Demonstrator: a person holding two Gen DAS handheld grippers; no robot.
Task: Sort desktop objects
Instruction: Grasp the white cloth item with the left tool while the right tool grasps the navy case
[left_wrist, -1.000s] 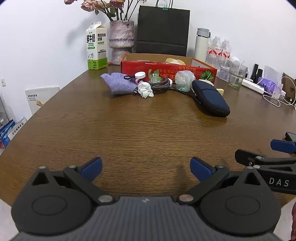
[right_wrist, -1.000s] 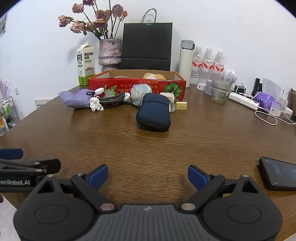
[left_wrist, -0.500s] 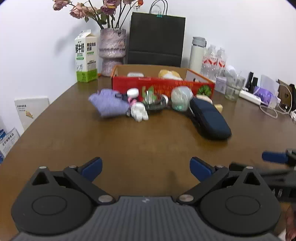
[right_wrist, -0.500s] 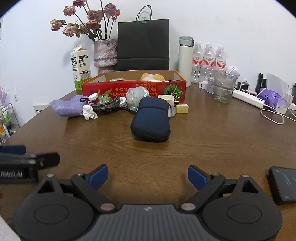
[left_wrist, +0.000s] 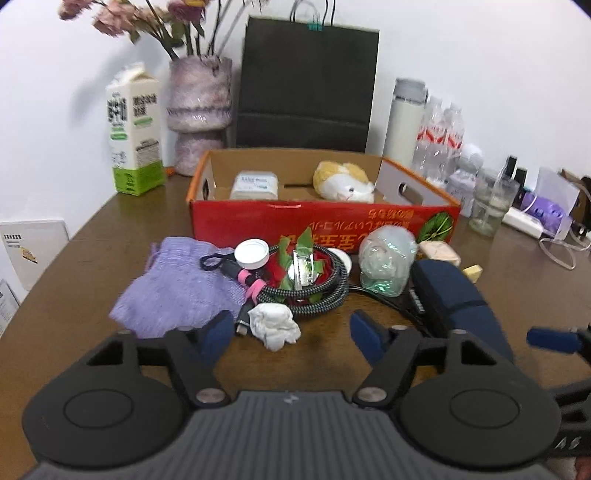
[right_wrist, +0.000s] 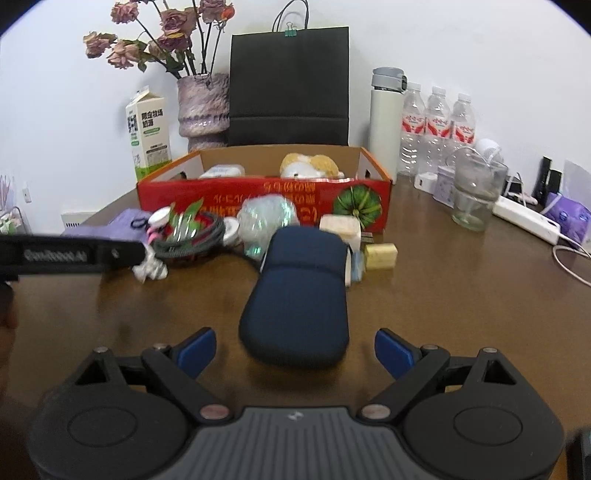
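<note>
My left gripper (left_wrist: 290, 330) is lined up on the tissue wad (left_wrist: 274, 325), jaws just narrowing, nothing between the pads yet. My right gripper (right_wrist: 293, 349) stands wide apart, the blue pouch (right_wrist: 297, 295) right ahead of it, near end between the tips but untouched.

Risk on the left, as I judge it: the wad is soft, crumpled and light, so a closing finger could nudge it aside. It also lies against the braided cable (left_wrist: 317, 295), and the purple knit bag (left_wrist: 181, 291) sits beside my left finger; a sloppy close could snag either and drag the whole tangle.

On the right, the pouch is padded, rounded fabric and wide; my jaws may barely span it, and it could squirt forward into the small blocks (right_wrist: 380, 254) behind it.

The red box (left_wrist: 325, 225) waits behind the pile, stiff cardboard, open top, a plush toy (left_wrist: 343, 181) already inside.
</note>
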